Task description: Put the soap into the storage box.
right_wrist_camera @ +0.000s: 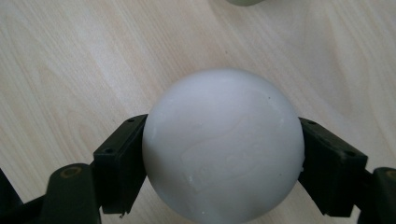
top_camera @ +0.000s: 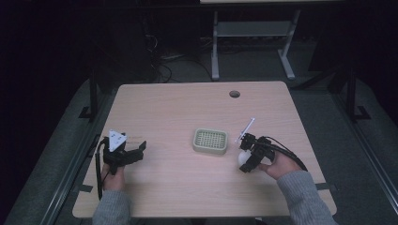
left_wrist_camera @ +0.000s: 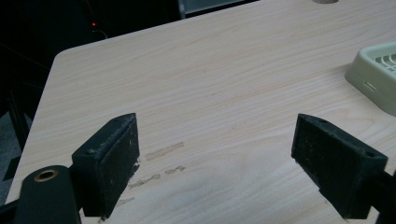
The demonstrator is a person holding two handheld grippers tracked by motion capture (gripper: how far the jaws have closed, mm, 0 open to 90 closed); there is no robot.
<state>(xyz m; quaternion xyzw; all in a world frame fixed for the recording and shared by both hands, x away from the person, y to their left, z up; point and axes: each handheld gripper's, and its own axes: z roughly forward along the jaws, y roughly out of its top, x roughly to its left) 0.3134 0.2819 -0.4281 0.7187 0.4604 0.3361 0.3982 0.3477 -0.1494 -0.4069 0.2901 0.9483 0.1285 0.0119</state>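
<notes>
One white ball (right_wrist_camera: 223,145) sits clamped between the right gripper's (top_camera: 248,157) jaws — just right of the green tray (top_camera: 210,141) on the bench (top_camera: 187,108). The left gripper (top_camera: 133,152), well apart, has jaws wide and empty.

Matt surfaces on pale wood

The table (top_camera: 187,108) looked like light wood-grain laminate, smooth, with a few dull smears near the left gripper (left_wrist_camera: 215,154). Beside the pale green, matt plastic tray (top_camera: 210,141), the white ball (right_wrist_camera: 223,144) appeared smooth and waxy, faintly marked. The right gripper (right_wrist_camera: 223,161) had black, matt, scuffed pads.
</notes>
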